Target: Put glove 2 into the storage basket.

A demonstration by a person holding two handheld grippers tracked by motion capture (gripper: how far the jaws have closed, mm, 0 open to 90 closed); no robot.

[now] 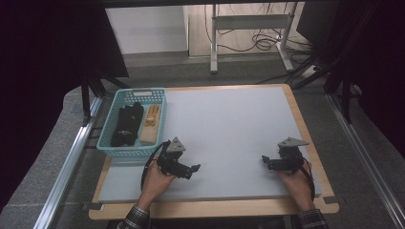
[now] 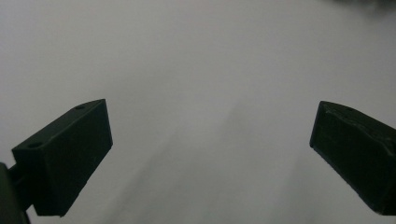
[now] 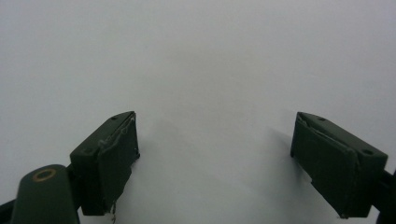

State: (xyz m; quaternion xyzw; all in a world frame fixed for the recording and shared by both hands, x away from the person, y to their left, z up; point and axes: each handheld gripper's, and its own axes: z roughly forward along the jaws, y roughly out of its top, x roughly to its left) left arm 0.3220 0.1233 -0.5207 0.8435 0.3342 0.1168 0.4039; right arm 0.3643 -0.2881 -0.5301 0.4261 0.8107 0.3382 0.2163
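A teal basket (image 1: pixel 107 141) stands at the table's left edge. Inside it lie a black glove-like item (image 1: pixel 127 125) and a tan one (image 1: pixel 151 125) side by side. My left gripper (image 1: pixel 195 169) rests low near the front of the white table top (image 1: pixel 229 124), just right of the basket's near corner, held by a hand. Its jaws are wide apart (image 2: pixel 210 154) with bare table between them. My right gripper (image 1: pixel 264 159) sits near the front right, jaws pointing left. Those jaws also stand apart (image 3: pixel 215 154) over bare white surface.
The table has a wooden rim (image 1: pixel 305 129) and metal rails (image 1: pixel 71 157) run along both sides. Beyond the far edge a desk frame (image 1: pixel 250 28) with cables stands on the floor. Dark curtains hang at left and right.
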